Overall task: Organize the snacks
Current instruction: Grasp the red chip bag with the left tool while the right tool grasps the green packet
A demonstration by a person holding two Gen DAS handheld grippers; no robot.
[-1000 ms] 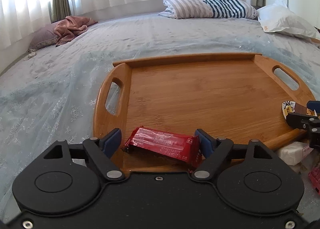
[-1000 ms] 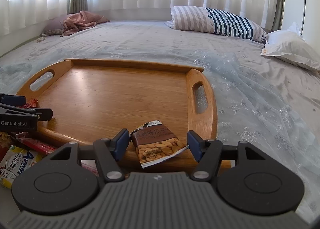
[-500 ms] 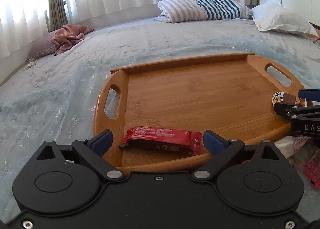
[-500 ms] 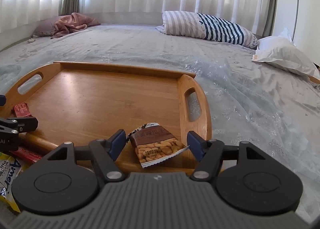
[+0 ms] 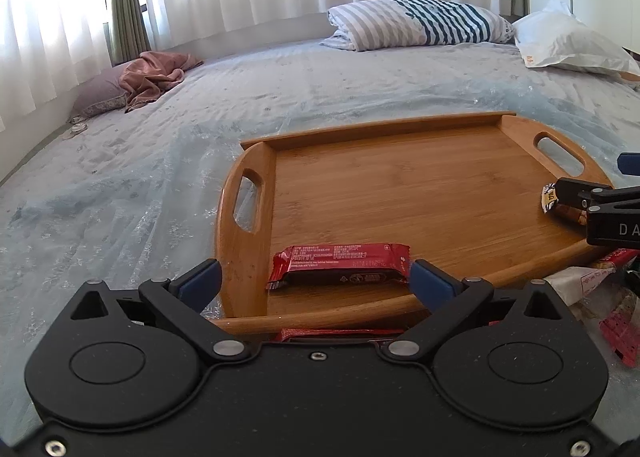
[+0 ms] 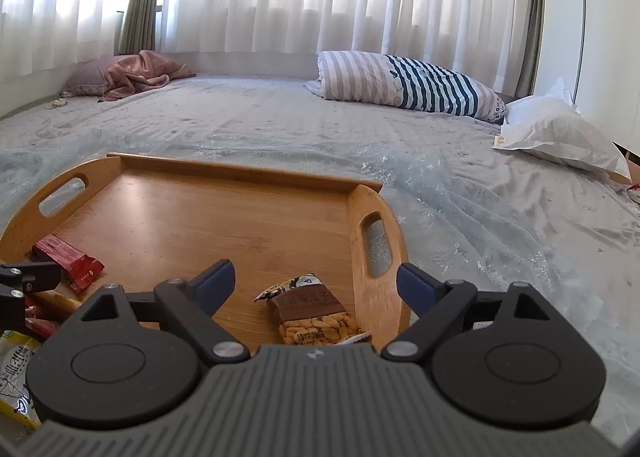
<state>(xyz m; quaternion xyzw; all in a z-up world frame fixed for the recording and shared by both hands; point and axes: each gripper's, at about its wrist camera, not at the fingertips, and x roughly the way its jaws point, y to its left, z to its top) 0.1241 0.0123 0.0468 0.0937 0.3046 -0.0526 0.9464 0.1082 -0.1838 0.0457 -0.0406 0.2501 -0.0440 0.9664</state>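
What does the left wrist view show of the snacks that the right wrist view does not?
Only the left wrist view shows the printed face of the red foil snack bar lying flat between the opening left gripper fingers, and a white wrapper off the tray.

Only the right wrist view shows the front of the brown nut packet, clear of the opening right gripper fingers, and a yellow-and-white packet off the tray.

Both show the wooden handled tray on the bed.
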